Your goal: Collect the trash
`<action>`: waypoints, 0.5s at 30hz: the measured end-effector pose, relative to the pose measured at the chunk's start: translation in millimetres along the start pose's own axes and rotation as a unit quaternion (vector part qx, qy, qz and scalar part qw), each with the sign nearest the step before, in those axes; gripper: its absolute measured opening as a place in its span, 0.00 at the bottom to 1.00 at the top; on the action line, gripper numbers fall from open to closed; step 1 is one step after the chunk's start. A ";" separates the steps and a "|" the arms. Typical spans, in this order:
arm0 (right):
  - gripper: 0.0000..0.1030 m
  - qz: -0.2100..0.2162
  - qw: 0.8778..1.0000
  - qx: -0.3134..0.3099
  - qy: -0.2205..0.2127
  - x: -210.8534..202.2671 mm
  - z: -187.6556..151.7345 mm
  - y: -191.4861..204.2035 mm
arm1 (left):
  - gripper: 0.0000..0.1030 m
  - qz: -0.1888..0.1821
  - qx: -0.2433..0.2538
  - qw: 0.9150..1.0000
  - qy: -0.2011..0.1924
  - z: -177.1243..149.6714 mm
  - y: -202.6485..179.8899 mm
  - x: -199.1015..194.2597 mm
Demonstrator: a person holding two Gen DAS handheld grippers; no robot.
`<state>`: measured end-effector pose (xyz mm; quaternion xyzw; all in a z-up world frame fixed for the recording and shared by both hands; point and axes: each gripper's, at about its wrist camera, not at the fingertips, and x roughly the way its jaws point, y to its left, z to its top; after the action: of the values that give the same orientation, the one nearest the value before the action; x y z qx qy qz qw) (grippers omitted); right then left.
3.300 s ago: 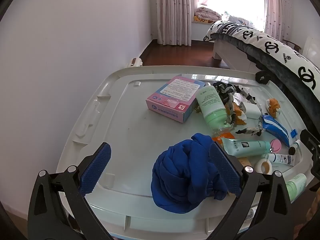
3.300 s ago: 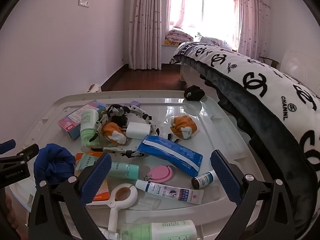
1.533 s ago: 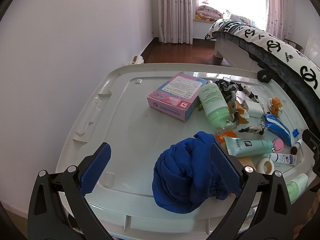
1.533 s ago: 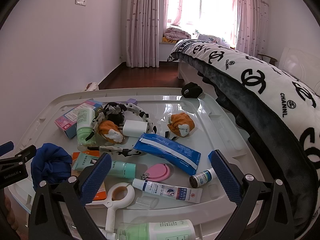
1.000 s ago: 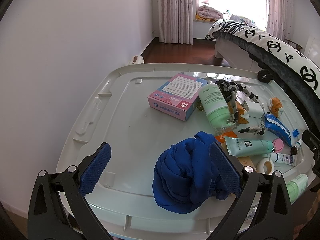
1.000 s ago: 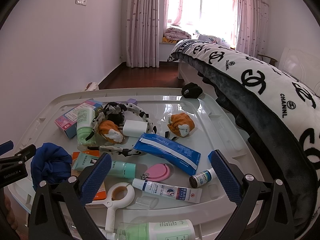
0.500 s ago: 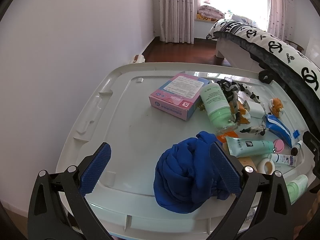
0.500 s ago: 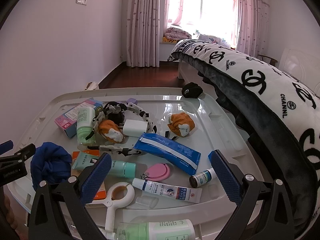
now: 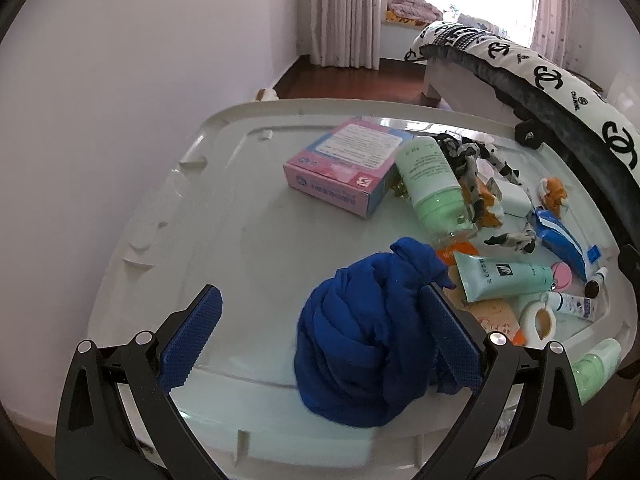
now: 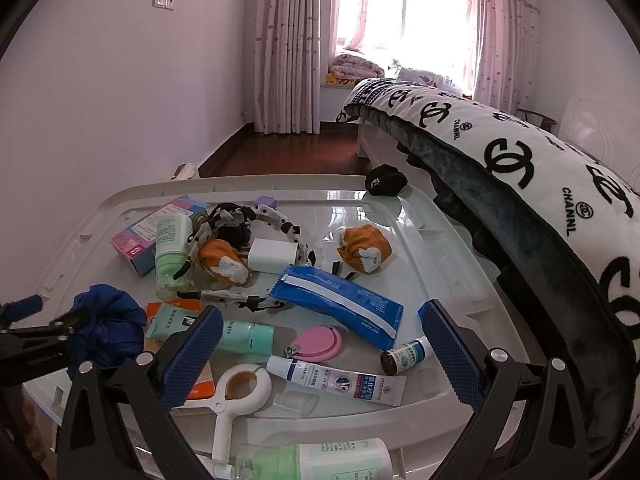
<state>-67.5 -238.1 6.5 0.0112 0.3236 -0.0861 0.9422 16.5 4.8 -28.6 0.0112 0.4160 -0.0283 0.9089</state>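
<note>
The blue cloth bundle (image 9: 368, 344) lies at the lower centre of the left wrist view, on the white lid (image 9: 224, 208) that serves as table. It sits toward the right finger of the left hand-held gripper (image 9: 320, 344), perhaps touching its pad. This gripper is nearer and level, jaws apart. The right hand-held gripper (image 10: 318, 356) hovers, also apart, over the small items.

Bed (image 10: 520, 168) with logo-print blanket right of the jaws; pink curtains (image 10: 288, 48) and bright window (image 10: 404, 8) far ahead; wall switch (image 10: 164, 0) up left.
</note>
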 end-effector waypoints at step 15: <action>0.95 0.008 1.000 -0.007 -0.001 -7.9 -0.9 9.2 | 0.31 -0.163 -0.003 0.986 0.044 -1.1 -7.7 28.6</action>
<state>-72.6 -227.8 10.3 0.0074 0.3233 -0.0764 0.9432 33.9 -4.0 -51.0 -0.0586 0.4521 -0.1745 0.8728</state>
